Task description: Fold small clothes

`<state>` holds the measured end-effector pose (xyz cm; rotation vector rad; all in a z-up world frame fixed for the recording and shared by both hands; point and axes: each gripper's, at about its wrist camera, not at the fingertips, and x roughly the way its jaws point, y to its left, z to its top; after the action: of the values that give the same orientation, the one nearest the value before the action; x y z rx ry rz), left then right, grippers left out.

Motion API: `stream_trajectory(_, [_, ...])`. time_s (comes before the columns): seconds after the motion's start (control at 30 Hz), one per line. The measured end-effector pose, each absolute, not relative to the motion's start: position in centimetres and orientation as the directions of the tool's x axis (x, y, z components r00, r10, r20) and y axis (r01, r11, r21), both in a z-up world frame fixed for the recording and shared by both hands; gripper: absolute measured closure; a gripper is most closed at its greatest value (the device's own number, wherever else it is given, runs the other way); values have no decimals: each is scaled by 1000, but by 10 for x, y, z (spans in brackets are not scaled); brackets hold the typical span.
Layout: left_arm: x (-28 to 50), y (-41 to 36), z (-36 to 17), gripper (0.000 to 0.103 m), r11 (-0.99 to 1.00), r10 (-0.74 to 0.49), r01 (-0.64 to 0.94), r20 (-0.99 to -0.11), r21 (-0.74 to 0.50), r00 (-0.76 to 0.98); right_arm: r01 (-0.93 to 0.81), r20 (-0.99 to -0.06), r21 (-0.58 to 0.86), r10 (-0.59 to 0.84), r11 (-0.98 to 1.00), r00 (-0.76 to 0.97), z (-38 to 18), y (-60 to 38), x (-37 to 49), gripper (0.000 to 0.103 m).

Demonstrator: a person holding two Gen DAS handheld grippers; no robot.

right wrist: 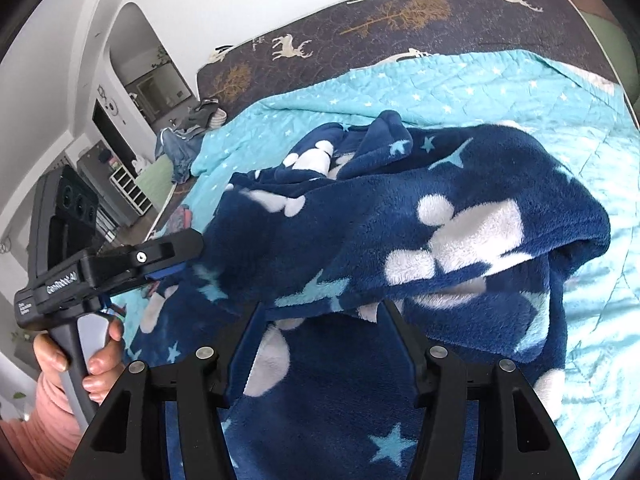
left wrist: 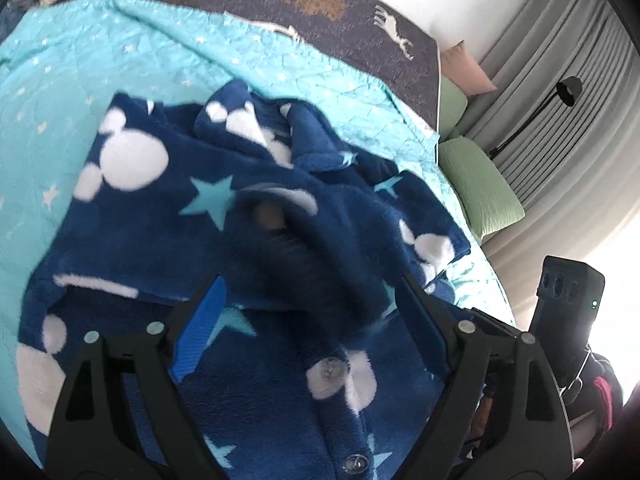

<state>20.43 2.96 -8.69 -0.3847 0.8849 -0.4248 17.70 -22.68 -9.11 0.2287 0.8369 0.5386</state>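
Observation:
A small navy fleece jacket [left wrist: 168,224] with white mouse heads, light blue stars and clear buttons lies rumpled on a turquoise quilt [left wrist: 100,64]. My left gripper [left wrist: 308,288] is open, its fingers either side of a blurred fold of the fleece. In the right wrist view the jacket [right wrist: 460,216] is draped in a raised fold over the quilt [right wrist: 460,88]. My right gripper [right wrist: 320,312] is open with the fold's lower hem between its fingertips. The left gripper also shows in the right wrist view [right wrist: 176,256], at the jacket's left edge.
A dark bedspread with deer and trees [right wrist: 400,16] covers the far side of the bed. Green pillows [left wrist: 480,184] and a pink one sit at the bed's right end by grey curtains. A heap of other clothes [right wrist: 188,132] lies at the far left corner.

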Motion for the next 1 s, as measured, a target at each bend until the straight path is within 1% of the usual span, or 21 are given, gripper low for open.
stream_trajectory(0.13, [212,26,-101,17,820,-550,177,-662,-545,509,-361,-642,399,538,843,547,-91,-228,176,44])
stream_trajectory(0.23, [219,23,-107,17,833,-527,146,-686,-534,502,-362,-639,396,536,844,551,-90,-228,176,44])
stream_trajectory(0.3, [220,24,-110,19,827,-532,139,-682,-544,502,-363,-638,386,530,848,558,-88,-228,174,44])
stream_trajectory(0.33, [221,24,-110,21,826,-533,137,-679,-546,505,-366,-638,374,523,852,565,-87,-228,173,44])
stream_trajectory(0.37, [221,24,-109,33,830,-528,139,-681,-540,508,-367,-638,363,515,856,572,-86,-229,171,44])
stream_trajectory(0.4, [222,23,-108,58,837,-520,144,-685,-528,510,-368,-636,347,505,862,583,-83,-230,169,44])
stream_trajectory(0.43, [223,22,-108,76,847,-508,151,-692,-509,513,-368,-635,338,499,866,590,-81,-231,169,43])
stream_trajectory(0.47, [225,22,-105,91,856,-498,162,-698,-491,514,-364,-631,330,491,871,601,-79,-234,169,43])
stream_trajectory(0.53, [225,23,-91,92,860,-491,180,-679,-477,546,-323,-628,313,450,893,635,-75,-246,171,35])
stream_trajectory(0.6, [225,24,-59,92,877,-466,222,-643,-425,608,-217,-645,289,357,933,676,-73,-267,177,31])
stream_trajectory(0.67, [226,28,-25,92,892,-441,250,-605,-376,663,-102,-679,279,271,955,682,-77,-289,185,31])
stream_trajectory(0.7, [225,31,-7,92,907,-412,253,-583,-337,700,-23,-714,271,217,962,666,-81,-304,192,31])
stream_trajectory(0.77, [223,42,17,92,932,-355,241,-542,-271,762,83,-763,263,155,961,627,-91,-324,200,31])
stream_trajectory(0.8, [222,49,25,92,943,-325,230,-528,-239,785,105,-777,261,144,960,613,-94,-329,202,31])
stream_trajectory(0.87, [225,64,24,91,961,-272,196,-540,-195,796,118,-790,273,153,955,594,-101,-335,205,31])
stream_trajectory(0.93, [234,79,3,90,973,-225,152,-592,-171,774,87,-789,297,194,951,583,-106,-332,207,31])
stream_trajectory(1.0, [244,88,-25,89,977,-207,118,-651,-178,731,77,-793,304,207,950,572,-110,-326,210,31])
